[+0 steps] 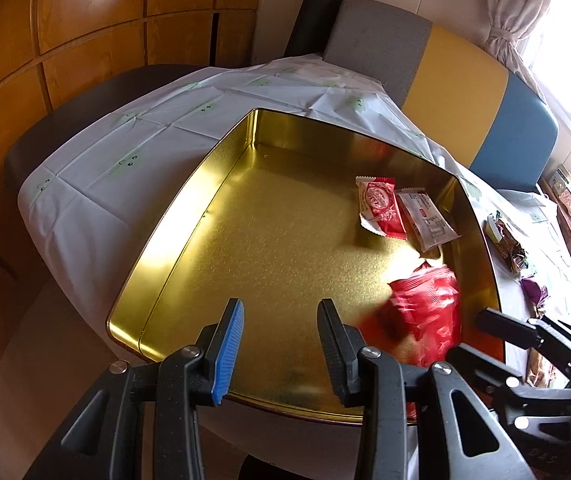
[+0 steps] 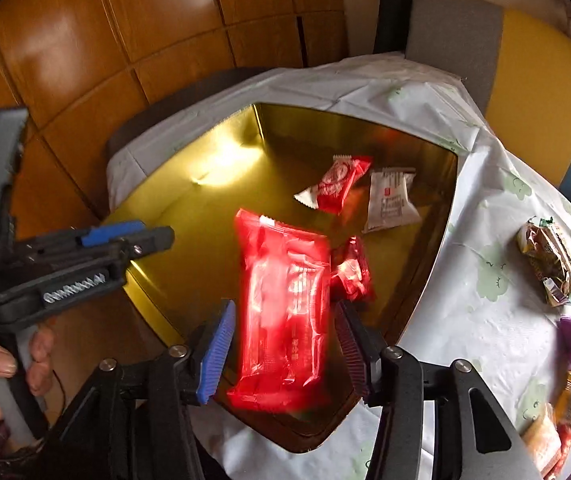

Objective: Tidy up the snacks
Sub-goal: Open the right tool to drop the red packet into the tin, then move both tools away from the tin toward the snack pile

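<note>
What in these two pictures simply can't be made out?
- Big red packet, right wrist view: motion blur smears its print and hides whether the right hand-held gripper grips it.
- White packet in the gold tin: print too small.
- Snacks at the table's right edge: cut off by the frame.
- Loose snacks, left wrist view: partly behind the tin's wall.

Right tongs (image 2: 281,344) parted; left tongs (image 1: 281,352) parted, empty, angled down

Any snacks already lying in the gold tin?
Yes: a red packet and a white packet lie at the gold tin's far right corner.
</note>
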